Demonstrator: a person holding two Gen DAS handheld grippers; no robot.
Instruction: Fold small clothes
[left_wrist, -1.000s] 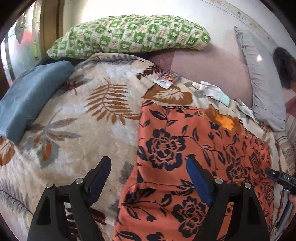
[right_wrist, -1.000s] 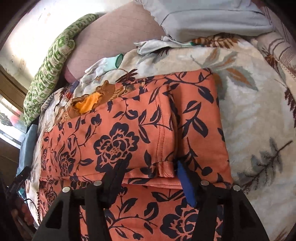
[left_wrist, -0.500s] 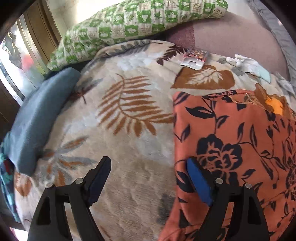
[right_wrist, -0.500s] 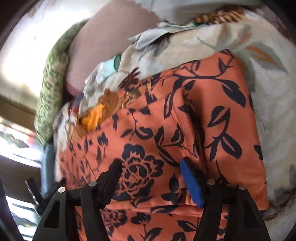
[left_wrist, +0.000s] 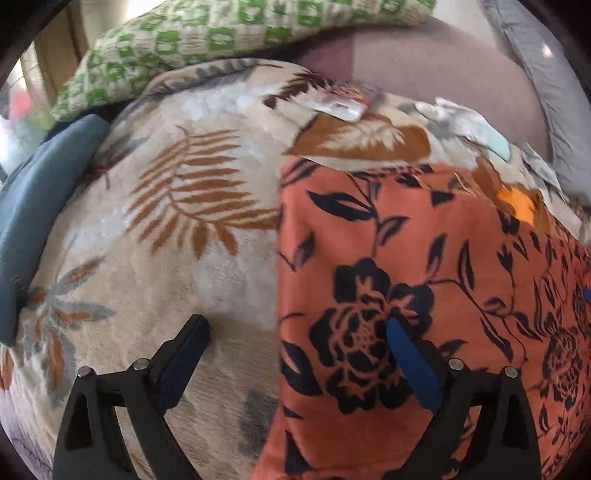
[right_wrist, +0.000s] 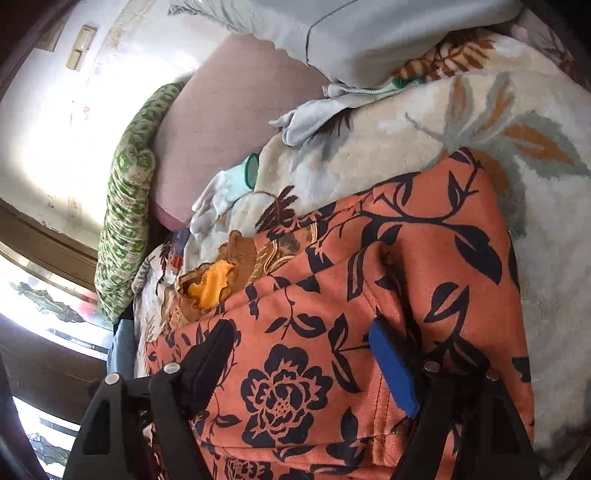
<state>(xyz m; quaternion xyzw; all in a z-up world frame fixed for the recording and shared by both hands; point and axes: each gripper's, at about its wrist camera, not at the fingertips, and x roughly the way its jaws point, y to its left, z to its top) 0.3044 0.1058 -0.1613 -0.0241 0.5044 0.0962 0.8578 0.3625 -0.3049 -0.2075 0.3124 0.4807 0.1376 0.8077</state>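
Leaf-printed bedding, a plush cream blanket (left_wrist: 155, 236), served as the work surface, with a green checked pillow (left_wrist: 229, 40) and a grey pillow (right_wrist: 388, 33) at its head. One orange garment with black flowers (left_wrist: 424, 266) lay spread on the blanket, one layer already doubled over another with a stitched hem across the top. By my judgement the folding was partly done, with at least one more fold and a smoothing left. The left gripper (left_wrist: 295, 332) straddled the garment's side edge, its jaws just widened, one finger over the blanket and one over the cloth, clamping nothing. The right gripper (right_wrist: 303, 343) hung over the folded layer, its jaws having just been opening, fabric below them but not pinched. Behind lay one small brown and yellow cloth (right_wrist: 218, 284), unfolded, and two pale gloves (right_wrist: 225, 192).
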